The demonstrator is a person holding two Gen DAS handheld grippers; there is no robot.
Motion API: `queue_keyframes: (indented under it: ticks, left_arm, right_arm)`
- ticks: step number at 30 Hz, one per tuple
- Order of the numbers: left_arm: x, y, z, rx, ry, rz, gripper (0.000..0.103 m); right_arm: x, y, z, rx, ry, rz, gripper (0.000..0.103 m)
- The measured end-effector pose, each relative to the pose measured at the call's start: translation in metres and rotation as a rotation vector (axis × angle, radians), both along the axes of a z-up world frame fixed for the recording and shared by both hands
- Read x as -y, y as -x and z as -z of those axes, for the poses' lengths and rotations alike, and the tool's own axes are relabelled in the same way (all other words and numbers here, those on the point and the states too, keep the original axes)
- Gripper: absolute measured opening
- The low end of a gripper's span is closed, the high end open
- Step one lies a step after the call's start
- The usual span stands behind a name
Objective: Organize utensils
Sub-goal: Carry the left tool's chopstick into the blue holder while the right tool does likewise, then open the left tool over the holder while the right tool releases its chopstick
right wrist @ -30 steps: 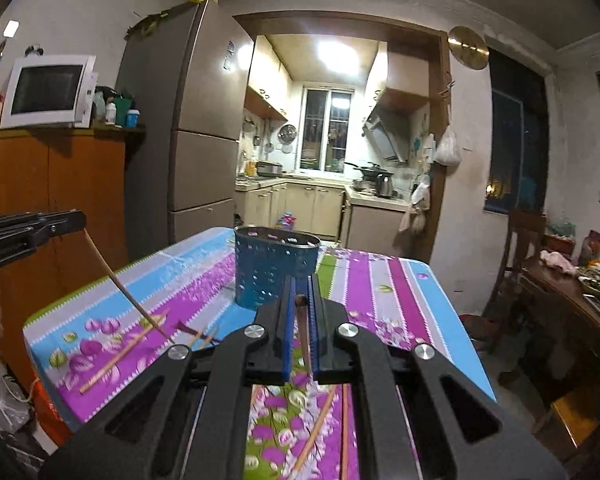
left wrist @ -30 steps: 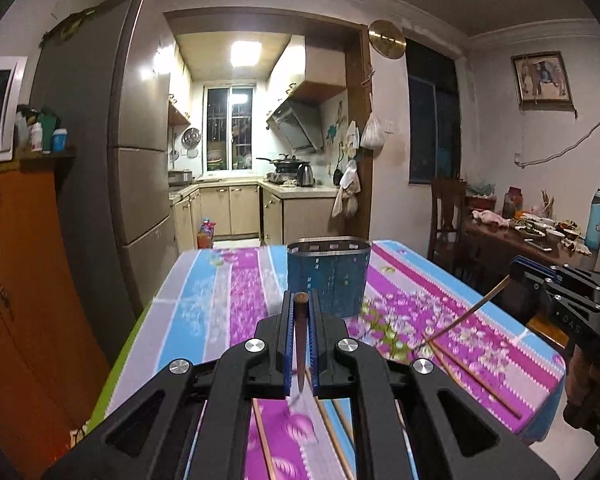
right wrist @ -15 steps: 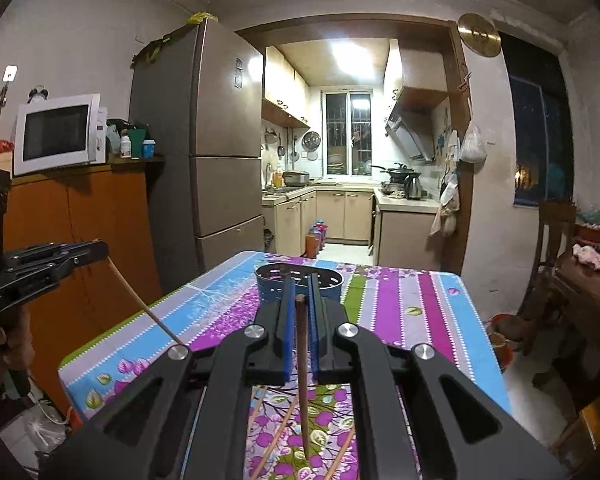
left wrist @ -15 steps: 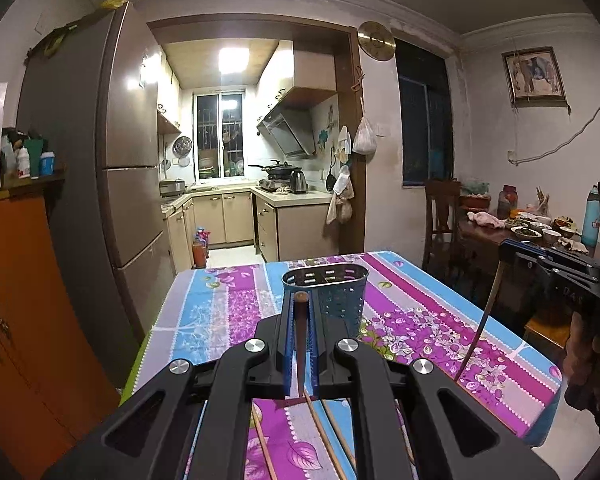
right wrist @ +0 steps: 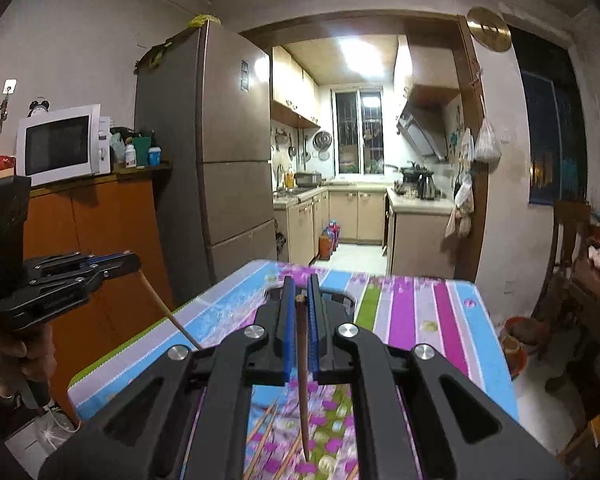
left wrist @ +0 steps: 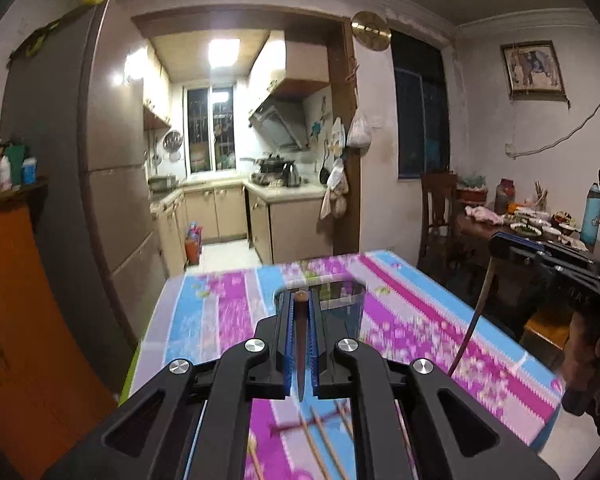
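My left gripper (left wrist: 300, 300) is shut on a brown chopstick (left wrist: 300, 344) that hangs point-down above the table. My right gripper (right wrist: 299, 286) is shut on another chopstick (right wrist: 302, 368), also hanging down. Each gripper shows in the other's view: the right one (left wrist: 496, 246) at the right with its chopstick (left wrist: 474, 316), the left one (right wrist: 134, 264) at the left with its chopstick (right wrist: 168, 310). The blue perforated utensil holder (left wrist: 340, 308) stands on the table just beyond my left gripper; in the right wrist view it (right wrist: 340, 300) is mostly hidden behind my fingers. Several loose chopsticks (left wrist: 320, 440) (right wrist: 266, 428) lie on the floral tablecloth below.
The table (right wrist: 432, 312) has a striped purple and blue cloth. An orange cabinet (right wrist: 100, 248) with a microwave (right wrist: 60, 144) and a tall fridge (right wrist: 224, 160) stand to the left. A second table with dishes (left wrist: 532, 232) and a chair (left wrist: 438, 216) stand to the right.
Both grippers have risen well above the table with their chopsticks, which now hang more steeply. The holder appears lower and nearer the fingertips in both views.
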State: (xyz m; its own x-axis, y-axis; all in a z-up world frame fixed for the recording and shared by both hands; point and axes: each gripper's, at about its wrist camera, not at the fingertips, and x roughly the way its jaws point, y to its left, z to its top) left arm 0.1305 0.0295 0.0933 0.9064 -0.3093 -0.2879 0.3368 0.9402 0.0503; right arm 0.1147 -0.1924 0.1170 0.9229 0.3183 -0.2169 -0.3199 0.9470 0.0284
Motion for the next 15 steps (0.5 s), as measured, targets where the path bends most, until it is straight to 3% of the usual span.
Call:
queue_keyframes:
  ticks: [6,8,11,15]
  left_arm:
    - [0.022,-0.051,-0.066,0.097,0.011,0.026,0.008]
    - [0.03,-0.076,-0.077,0.091,0.012,0.034,0.008]
    - [0.042,-0.114,-0.075,0.043,0.007,0.035,0.008]
    - [0.046,-0.163,-0.048,-0.055,-0.007,0.031,0.008]
  right_arm:
    - [0.005,-0.04,-0.059,0.113,-0.015,0.025,0.005]
    - [0.006,-0.06,-0.076,0.158,-0.031,0.043,0.005]
    - [0.006,-0.094,-0.087,0.194,-0.066,0.064,0.005]
    - [0.007,-0.133,-0.079,0.196,-0.098,0.078,0.005]
